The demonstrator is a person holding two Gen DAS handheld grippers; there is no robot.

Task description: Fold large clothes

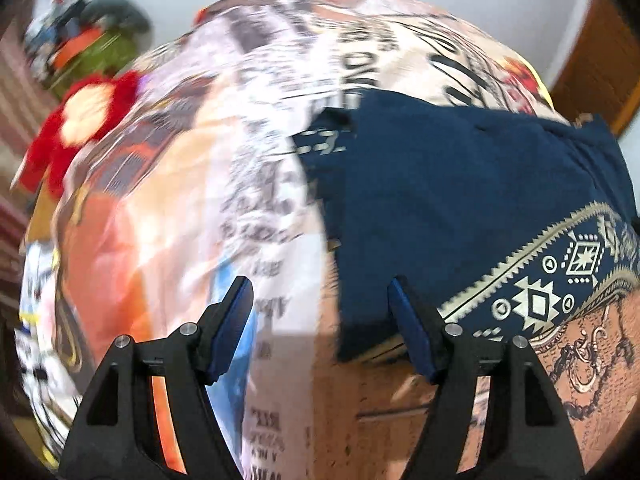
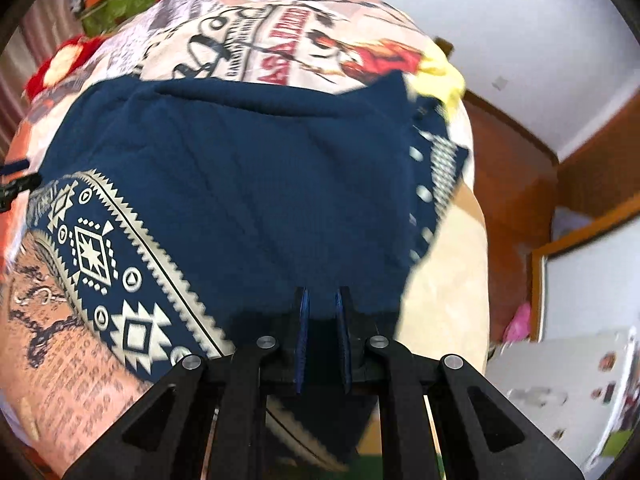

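A dark navy garment (image 1: 432, 200) with a cream geometric border (image 1: 540, 292) lies spread on a bed cover printed with pictures and lettering (image 1: 200, 160). My left gripper (image 1: 319, 282) is open above the cover. The garment's left edge reaches just inside its right finger (image 1: 412, 332), and neither pad presses on the cloth. In the right wrist view the same garment (image 2: 248, 184) fills the middle, with its patterned border (image 2: 100, 260) at the left. My right gripper (image 2: 322, 292) is shut on a pinch of the navy cloth at the near edge.
A red and cream plush toy (image 1: 80, 120) lies at the bed's far left, behind it a blurred pile of green and orange things (image 1: 92, 44). Yellow cloth (image 2: 440, 76) sits at the far right corner. Brown wooden furniture (image 2: 508, 184) and a white box (image 2: 568, 380) stand to the right of the bed.
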